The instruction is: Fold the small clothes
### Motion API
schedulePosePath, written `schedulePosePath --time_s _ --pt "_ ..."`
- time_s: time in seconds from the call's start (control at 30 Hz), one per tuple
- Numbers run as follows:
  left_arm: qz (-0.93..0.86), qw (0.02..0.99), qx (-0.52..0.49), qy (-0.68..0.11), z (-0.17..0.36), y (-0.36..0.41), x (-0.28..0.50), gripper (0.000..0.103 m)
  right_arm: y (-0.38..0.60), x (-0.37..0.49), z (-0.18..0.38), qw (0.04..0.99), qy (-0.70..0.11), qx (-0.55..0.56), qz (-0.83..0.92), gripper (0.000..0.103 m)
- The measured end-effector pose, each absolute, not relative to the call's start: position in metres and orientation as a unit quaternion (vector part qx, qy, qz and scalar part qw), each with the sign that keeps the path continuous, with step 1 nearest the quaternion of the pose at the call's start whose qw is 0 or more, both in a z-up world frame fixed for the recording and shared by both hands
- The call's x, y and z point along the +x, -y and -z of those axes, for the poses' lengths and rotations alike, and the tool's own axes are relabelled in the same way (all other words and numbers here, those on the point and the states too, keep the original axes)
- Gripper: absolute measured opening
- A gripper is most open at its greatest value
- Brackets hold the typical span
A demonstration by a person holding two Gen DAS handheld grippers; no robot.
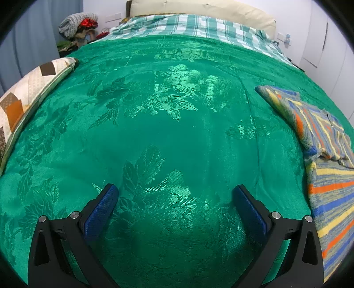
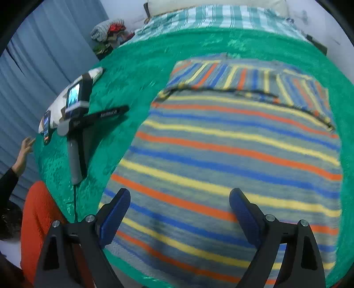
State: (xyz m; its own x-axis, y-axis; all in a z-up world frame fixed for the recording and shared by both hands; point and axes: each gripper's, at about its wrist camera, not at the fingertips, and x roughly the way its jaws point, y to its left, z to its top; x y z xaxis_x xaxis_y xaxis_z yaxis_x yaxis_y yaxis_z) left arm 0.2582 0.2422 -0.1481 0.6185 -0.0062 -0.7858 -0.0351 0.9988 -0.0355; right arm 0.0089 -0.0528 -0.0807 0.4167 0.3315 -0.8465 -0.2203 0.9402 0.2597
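Observation:
A striped garment [image 2: 232,144] in grey, blue, yellow and orange lies flat on the green bedspread [image 2: 137,59], with its far part folded over. In the left wrist view it lies at the right edge [image 1: 327,159]. My right gripper [image 2: 179,197] is open and empty, just above the near part of the garment. My left gripper [image 1: 176,192] is open and empty. In the right wrist view it lies [image 2: 88,119] on the bedspread, left of the garment. It looks over bare green bedspread [image 1: 168,124].
A patterned cushion [image 1: 26,102] lies at the bed's left edge. A checked sheet [image 1: 194,26] and a cream pillow [image 1: 199,8] lie at the head. Piled clothes [image 1: 77,24] sit beyond the bed. A person's hand [image 2: 24,150] and orange cloth [image 2: 37,221] are at the left.

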Motion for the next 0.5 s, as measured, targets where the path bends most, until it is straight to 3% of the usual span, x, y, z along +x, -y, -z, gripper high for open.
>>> schedulePosePath --time_s 0.3,0.5 --pt "-0.008 0.899 -0.024 -0.436 0.148 -0.242 0.258 0.103 0.031 0.004 0.088 0.826 -0.539 0.027 -0.166 0.090" --pt "-0.008 0.899 -0.024 -0.436 0.148 -0.242 0.258 0.103 0.029 0.006 0.072 0.840 -0.510 0.045 -0.179 0.090"
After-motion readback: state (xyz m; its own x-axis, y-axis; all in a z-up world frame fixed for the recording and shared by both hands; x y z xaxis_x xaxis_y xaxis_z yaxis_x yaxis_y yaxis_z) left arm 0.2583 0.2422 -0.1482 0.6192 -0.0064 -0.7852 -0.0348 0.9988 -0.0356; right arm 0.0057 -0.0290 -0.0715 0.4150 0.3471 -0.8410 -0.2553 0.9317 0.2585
